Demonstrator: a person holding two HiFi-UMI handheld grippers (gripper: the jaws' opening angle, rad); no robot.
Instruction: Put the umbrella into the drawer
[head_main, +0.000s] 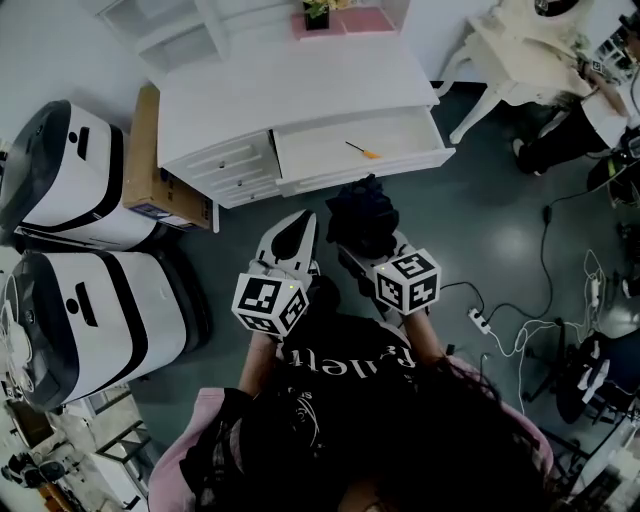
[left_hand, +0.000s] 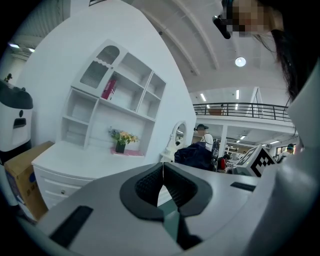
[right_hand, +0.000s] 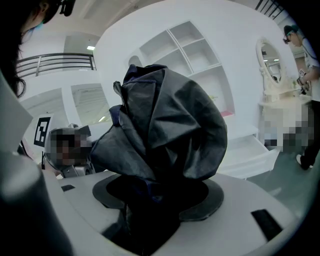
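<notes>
A folded dark umbrella (head_main: 362, 217) sticks up from my right gripper (head_main: 352, 243), whose jaws are shut on its lower part; in the right gripper view the umbrella (right_hand: 165, 130) fills the middle and hides the fingertips. Just ahead, the white desk's drawer (head_main: 357, 147) stands pulled open, with a small orange-handled tool (head_main: 363, 150) lying inside. My left gripper (head_main: 296, 236) hangs beside the right one, shut and empty; the left gripper view shows its black pads (left_hand: 150, 184) meeting, with the umbrella (left_hand: 196, 154) off to the right.
The white desk (head_main: 290, 85) carries a shelf unit and a flower pot (head_main: 317, 13) on a pink mat. A cardboard box (head_main: 150, 160) and two white machines (head_main: 80, 300) stand at left. Cables and a power strip (head_main: 480, 321) lie on the floor at right, where a person (head_main: 585, 110) sits.
</notes>
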